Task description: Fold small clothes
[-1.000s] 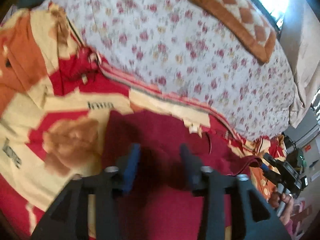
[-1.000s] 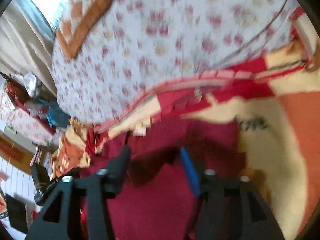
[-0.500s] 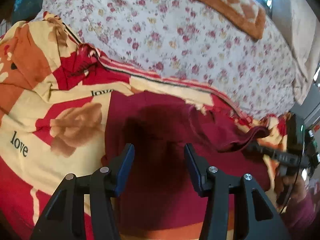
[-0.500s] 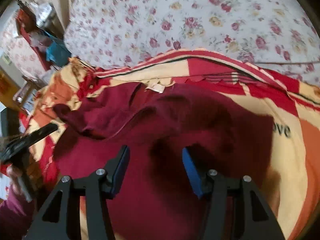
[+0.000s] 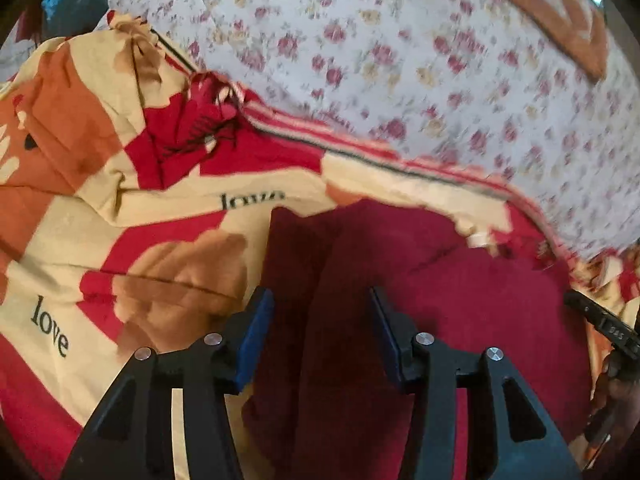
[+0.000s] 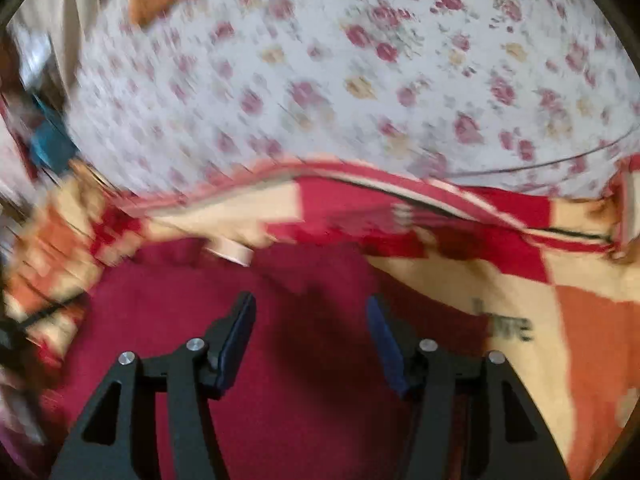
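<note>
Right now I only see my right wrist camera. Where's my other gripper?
Observer: The left gripper hangs over the maroon garment near its left edge. Its jaws are open with nothing pinched.
Operator: What's next to that edge?
Observer: The blanket, with a brown patch right beside the garment.
Operator: There's blurry writing on the blanket. What does it say?
Observer: In the left wrist view the lettering is sharp: it says "love".
</note>
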{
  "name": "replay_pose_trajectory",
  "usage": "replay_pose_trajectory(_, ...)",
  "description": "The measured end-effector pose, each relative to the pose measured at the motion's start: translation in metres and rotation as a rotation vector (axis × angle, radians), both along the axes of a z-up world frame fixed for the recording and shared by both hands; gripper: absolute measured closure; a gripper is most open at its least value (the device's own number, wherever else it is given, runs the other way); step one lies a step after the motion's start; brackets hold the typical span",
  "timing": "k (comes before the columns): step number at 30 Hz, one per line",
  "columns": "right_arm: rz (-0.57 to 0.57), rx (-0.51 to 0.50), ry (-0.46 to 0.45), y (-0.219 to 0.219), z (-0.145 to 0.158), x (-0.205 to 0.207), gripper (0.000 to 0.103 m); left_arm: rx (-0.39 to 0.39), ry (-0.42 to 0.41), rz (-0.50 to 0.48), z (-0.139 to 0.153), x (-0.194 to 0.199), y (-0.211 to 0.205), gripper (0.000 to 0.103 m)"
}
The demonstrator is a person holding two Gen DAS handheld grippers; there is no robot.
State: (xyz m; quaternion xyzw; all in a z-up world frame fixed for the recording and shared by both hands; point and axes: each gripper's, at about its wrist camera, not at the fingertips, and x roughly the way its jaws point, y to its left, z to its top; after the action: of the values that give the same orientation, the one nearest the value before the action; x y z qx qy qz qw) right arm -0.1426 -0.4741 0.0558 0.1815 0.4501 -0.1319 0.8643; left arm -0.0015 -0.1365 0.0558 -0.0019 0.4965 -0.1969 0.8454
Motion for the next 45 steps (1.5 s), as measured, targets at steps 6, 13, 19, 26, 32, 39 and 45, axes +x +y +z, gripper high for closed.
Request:
replay_pose_trajectory(6, -0.069, 0.046, 0.045, -0.019, -0.024, -0.001, 0.042, 0.05, -0.028, -0.003, -0.007, -0.005, -0.001, 0.074)
replay_pose_trajectory(13, -0.028, 0.03, -0.005, 0.009, 0.021, -0.028, 0.042, -0.02, -0.039, 0.04, 0.012, -0.04, 0.025, 0.074)
replay_pose_trajectory(19, 0.19, 0.027, 0.039, 0.083, 0.015, 0.005, 0.042, -0.082, -0.043, 0.084, 0.004, -0.072, 0.037, 0.074)
replay_pose_trajectory(26, 0.227, -0.025, 0.104, 0.132, 0.013, 0.057, 0.037, -0.182, 0.002, 0.109, -0.013, -0.066, 0.054, 0.074)
replay_pose_trajectory(32, 0.329, 0.101, 0.07, 0.187, 0.032, 0.12, 0.037, -0.224, 0.036, 0.082, -0.02, -0.058, 0.057, 0.073)
replay_pose_trajectory(39, 0.353, 0.174, 0.164, 0.236, -0.004, 0.179, 0.037, -0.244, 0.052, 0.071, -0.021, -0.056, 0.059, 0.072)
replay_pose_trajectory(45, 0.338, 0.128, 0.114, 0.234, -0.001, 0.19, 0.099, -0.266, 0.073, 0.072, -0.02, -0.052, 0.062, 0.072)
